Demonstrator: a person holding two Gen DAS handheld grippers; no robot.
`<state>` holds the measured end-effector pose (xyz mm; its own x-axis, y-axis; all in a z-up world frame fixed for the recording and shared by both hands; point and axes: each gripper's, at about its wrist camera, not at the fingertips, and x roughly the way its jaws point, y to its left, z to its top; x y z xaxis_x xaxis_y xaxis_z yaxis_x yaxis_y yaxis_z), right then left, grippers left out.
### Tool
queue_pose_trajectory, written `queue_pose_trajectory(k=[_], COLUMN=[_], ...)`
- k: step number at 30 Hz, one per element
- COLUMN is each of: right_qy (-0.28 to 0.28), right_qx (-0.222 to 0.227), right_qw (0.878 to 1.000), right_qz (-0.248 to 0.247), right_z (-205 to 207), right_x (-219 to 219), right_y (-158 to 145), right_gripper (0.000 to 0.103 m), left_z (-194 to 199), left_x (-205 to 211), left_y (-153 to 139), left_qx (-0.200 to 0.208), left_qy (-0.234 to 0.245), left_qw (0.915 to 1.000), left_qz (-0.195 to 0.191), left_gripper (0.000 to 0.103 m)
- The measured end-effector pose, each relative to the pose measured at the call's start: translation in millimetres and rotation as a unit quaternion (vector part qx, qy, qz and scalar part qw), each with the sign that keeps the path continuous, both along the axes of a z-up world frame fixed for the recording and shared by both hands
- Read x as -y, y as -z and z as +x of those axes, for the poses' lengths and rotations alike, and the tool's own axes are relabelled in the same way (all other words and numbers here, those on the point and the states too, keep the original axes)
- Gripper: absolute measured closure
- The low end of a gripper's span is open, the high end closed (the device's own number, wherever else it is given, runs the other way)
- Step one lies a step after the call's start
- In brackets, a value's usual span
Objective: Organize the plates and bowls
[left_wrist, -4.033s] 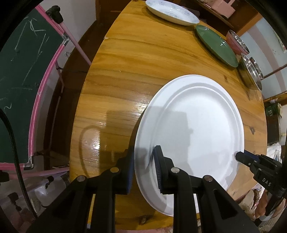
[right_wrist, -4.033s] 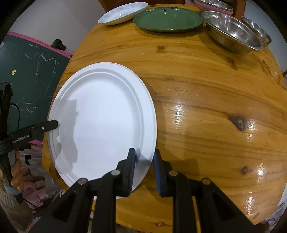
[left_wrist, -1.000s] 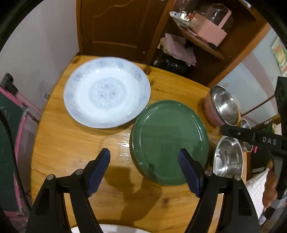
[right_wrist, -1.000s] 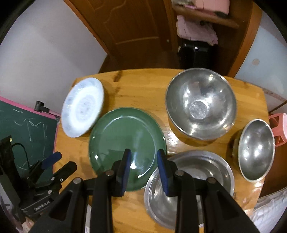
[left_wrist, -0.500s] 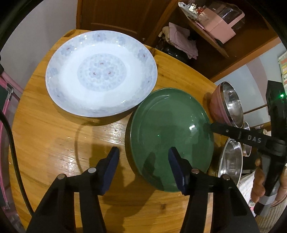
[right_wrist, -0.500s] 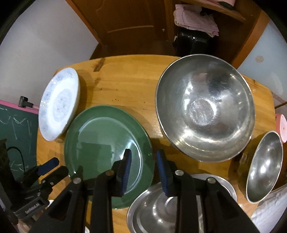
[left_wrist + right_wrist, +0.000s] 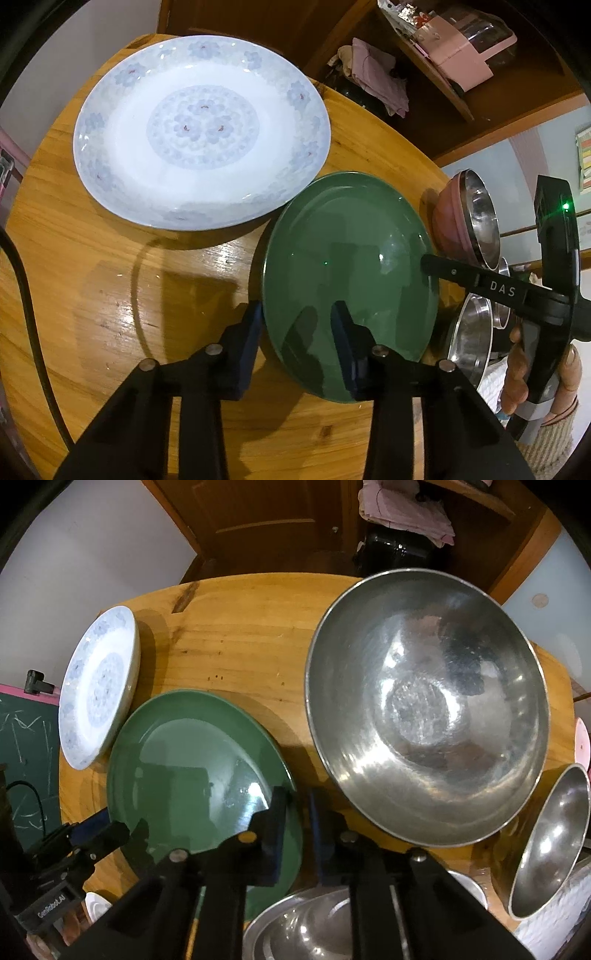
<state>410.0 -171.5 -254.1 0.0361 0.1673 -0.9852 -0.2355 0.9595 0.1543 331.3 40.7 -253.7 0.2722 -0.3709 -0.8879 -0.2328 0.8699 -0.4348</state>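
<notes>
Glossy wooden table (image 7: 110, 314), shelf (image 7: 436, 70), door (image 7: 258, 517)

Two close, steeply downward wrist views, both sharing the green plate (image 7: 343, 258) (image 7: 192, 764) from opposite sides.

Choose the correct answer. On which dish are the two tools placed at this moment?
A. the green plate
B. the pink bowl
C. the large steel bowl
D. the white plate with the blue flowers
A: the left tool straddles the near-left rim of the green plate, and the right tool sits across its opposite edge, seen from both wrist views.
</notes>
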Motion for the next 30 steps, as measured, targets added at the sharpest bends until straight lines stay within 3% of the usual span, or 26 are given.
queue_pose_trajectory(k=[7, 15, 30], right_qy=[-0.007, -0.009, -0.006], right_qx=[0.005, 0.011, 0.029], right_qw=[1.000, 1.000, 1.000], right_qz=[-0.001, -0.005, -0.003], right_z=[-0.8, -7.1, -19.1], right_x=[-0.8, -4.1, -10.4], right_y=[1.5, 0.4, -17.3], right_gripper=[0.093, 0.094, 0.096], left_z=[-1.9, -7.2, -23.6], left_x=[-2.1, -1.3, -12.8], left_y=[14.2, 18.2, -8.8], left_qx=[-0.028, -0.032, -0.009], left_qy=[0.001, 0.003, -0.007], left_qw=[0.9995, 0.9992, 0.9998], left_qz=[-0.016, -0.022, -0.014], left_gripper=[0.080, 0.094, 0.095])
